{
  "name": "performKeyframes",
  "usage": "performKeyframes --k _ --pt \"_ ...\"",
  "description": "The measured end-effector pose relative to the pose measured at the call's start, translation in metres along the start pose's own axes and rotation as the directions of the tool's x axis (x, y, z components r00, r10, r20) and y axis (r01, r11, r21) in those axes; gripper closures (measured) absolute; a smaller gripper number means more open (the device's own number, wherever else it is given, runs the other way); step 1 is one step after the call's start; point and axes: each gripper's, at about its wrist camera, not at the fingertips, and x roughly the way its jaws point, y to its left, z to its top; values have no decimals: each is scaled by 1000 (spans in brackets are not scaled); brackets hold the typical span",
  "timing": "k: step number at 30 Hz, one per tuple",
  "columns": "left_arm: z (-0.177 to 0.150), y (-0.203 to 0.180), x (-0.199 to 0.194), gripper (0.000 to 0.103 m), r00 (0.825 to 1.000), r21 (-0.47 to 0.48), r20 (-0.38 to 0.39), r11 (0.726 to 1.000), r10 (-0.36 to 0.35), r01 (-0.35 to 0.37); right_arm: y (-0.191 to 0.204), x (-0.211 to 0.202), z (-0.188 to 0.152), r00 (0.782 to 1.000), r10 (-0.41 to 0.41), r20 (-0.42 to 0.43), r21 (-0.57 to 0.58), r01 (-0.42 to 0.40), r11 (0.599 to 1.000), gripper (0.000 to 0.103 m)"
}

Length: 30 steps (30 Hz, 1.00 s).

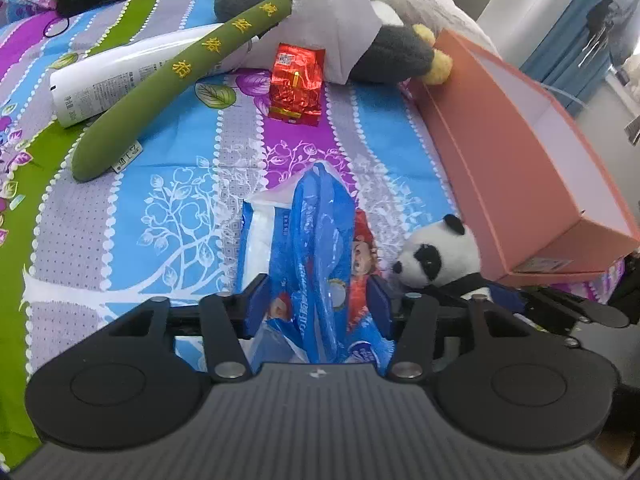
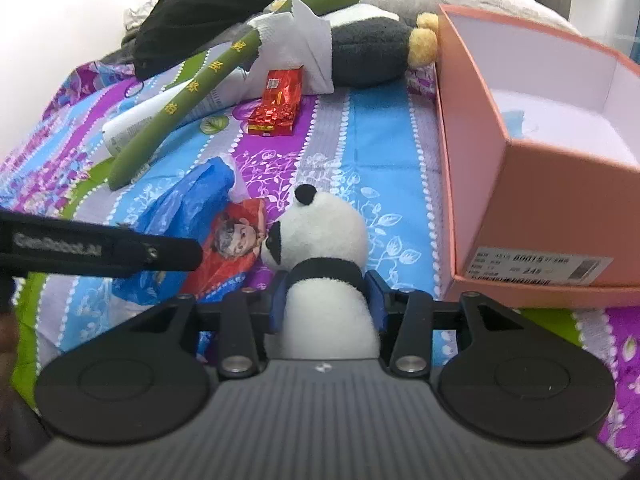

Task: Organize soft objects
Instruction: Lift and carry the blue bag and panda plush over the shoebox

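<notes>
Jaws of the left gripper stand partly apart around a blue plastic tissue pack on the patterned bedsheet; whether the pads press it I cannot tell. The right gripper is clamped on the body of a plush panda, just beside the pack. An open pink shoebox sits to the right. Farther back lie a red foil packet, a long green plush stalk, and a large grey plush toy.
</notes>
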Motion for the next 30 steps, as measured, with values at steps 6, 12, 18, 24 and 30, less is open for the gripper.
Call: performKeyframes --k 6,12,18,24,30 --pt "-2 -4 7 69 998 38 7 997 61 -61 1 4 0 1000 9 3 -8 -9 1000 59" --pt "-2 -15 -1 91 997 77 26 995 66 -68 -2 -8 5 1000 4 18 39 -5 999 60" --pt "7 -23 -34 91 998 68 63 997 26 -30 -2 -38 16 998 -4 67 65 0 998 60" --pt "24 -31 -68 91 994 62 111 998 1 -8 -3 -73 33 990 -17 141 66 7 998 60" --pt "48 -52 -99 91 986 93 162 995 -40 25 -12 -107 55 973 -29 229 73 13 997 60"
